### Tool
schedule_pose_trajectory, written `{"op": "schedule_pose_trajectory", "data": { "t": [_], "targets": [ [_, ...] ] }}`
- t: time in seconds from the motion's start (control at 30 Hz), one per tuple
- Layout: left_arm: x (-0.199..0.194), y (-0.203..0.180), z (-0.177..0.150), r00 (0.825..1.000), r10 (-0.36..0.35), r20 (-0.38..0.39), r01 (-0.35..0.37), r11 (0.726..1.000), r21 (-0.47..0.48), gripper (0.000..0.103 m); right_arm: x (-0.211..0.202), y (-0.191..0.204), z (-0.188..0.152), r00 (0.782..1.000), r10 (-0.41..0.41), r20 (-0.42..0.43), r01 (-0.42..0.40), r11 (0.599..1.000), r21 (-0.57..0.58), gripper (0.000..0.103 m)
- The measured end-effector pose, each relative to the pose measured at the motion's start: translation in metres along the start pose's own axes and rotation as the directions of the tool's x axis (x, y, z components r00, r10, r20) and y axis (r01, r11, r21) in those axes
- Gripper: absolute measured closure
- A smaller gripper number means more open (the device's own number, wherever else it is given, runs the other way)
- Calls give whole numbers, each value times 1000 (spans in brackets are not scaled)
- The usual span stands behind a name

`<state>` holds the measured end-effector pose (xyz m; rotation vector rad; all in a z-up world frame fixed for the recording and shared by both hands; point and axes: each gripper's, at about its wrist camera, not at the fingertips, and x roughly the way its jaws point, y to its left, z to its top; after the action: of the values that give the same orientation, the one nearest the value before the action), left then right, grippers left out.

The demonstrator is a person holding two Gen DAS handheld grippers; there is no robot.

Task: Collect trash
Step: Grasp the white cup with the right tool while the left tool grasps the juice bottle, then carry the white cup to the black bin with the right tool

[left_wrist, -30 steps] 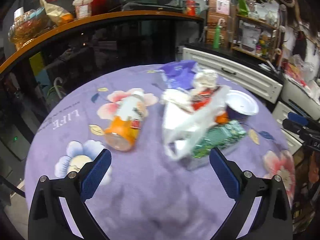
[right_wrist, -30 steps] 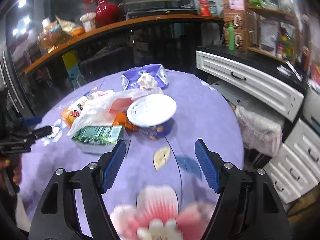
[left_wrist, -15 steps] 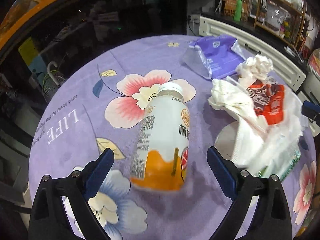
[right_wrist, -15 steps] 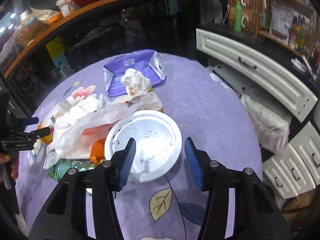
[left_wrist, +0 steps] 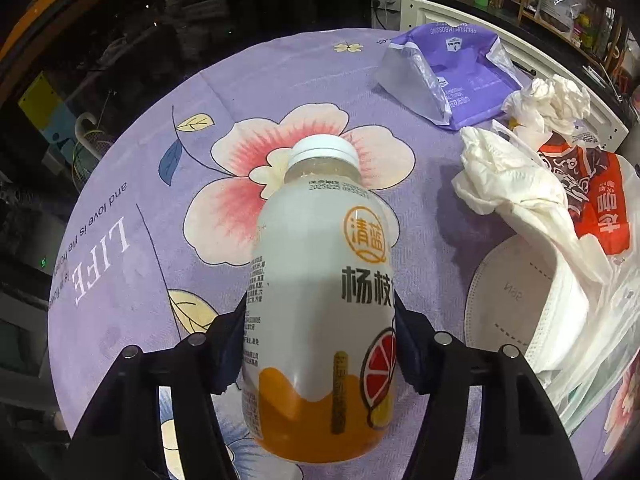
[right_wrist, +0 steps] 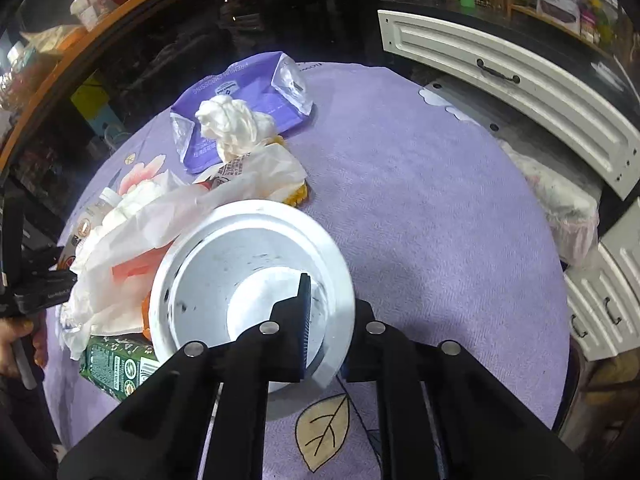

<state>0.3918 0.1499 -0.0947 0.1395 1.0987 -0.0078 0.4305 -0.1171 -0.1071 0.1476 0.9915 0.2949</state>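
Observation:
A white and orange drink bottle (left_wrist: 320, 280) lies on the purple flowered tablecloth (left_wrist: 132, 184), cap pointing away. My left gripper (left_wrist: 320, 332) straddles its lower half, jaws closing, with both blue pads against its sides. In the right wrist view a white paper cup (right_wrist: 224, 272) stands upright. My right gripper (right_wrist: 328, 300) is closing on the cup's near wall, one finger (right_wrist: 304, 312) inside and the other outside the rim. Crumpled tissues (left_wrist: 508, 176), a face mask (left_wrist: 516, 292), a red wrapper (left_wrist: 600, 208) and a purple packet (left_wrist: 460, 76) lie to the bottle's right.
A thin plastic bag (right_wrist: 180, 216), a tissue ball (right_wrist: 232, 124) and a green carton (right_wrist: 116, 364) crowd the cup's left side. White drawers (right_wrist: 500, 64) and a bag-lined bin (right_wrist: 564, 208) stand past the table's right edge. A hand (right_wrist: 16, 340) shows at the left edge.
Both grippers came forward and down to the table. The left one's wide jaws closed in on the bottle. The right one's jaws narrowed onto the cup's wall.

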Motion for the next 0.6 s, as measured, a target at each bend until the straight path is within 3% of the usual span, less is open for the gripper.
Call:
{"op": "schedule_pose_trajectory", "data": {
  "t": [0.37,0.6],
  "targets": [
    [-38,-2,-46,991,-60,123,71,993,-94,43,-47,-9,-34,994,-11,108,14,999,-35,93],
    [-75,-18,-85,971,-86,225,118,984,-133,43,-94,-21,-71,984,11,180,-5,1000,-30,93]
  ]
}}
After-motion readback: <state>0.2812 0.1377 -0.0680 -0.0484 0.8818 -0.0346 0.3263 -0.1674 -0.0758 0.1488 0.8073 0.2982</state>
